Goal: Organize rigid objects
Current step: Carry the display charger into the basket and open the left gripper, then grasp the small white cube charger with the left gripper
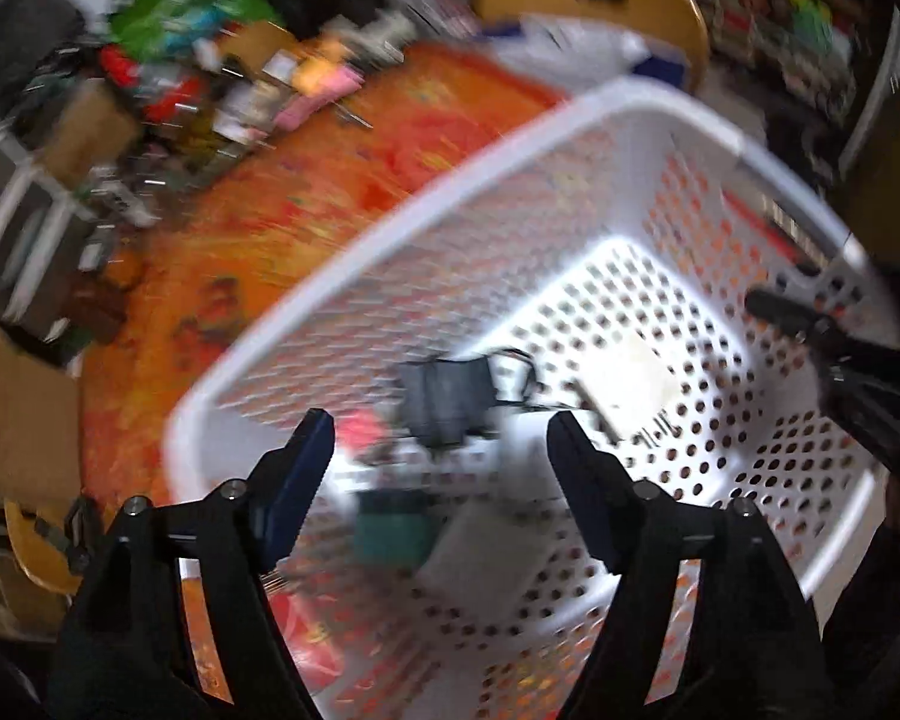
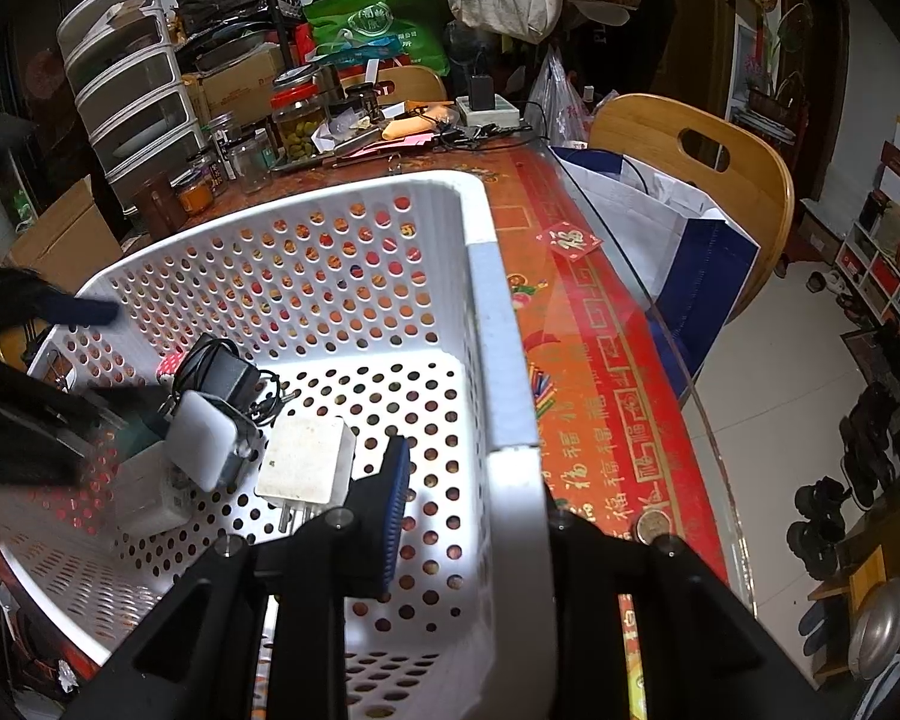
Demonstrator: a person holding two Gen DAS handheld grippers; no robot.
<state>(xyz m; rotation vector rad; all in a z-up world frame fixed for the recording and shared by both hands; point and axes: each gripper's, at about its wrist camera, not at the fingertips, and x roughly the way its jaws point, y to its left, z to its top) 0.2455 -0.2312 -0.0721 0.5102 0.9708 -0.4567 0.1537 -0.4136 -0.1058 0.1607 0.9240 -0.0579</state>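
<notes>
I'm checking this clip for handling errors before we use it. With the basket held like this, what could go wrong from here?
1. The right gripper straddles the white basket's wall near the glass table edge; a pull that way could drag it off.
2. The chargers, such as the white plug and black adapter, lie loose and could slide if the basket tips.
3. The left gripper hangs open above them in a blurred view; it might snag the adapter's cord.
</notes>
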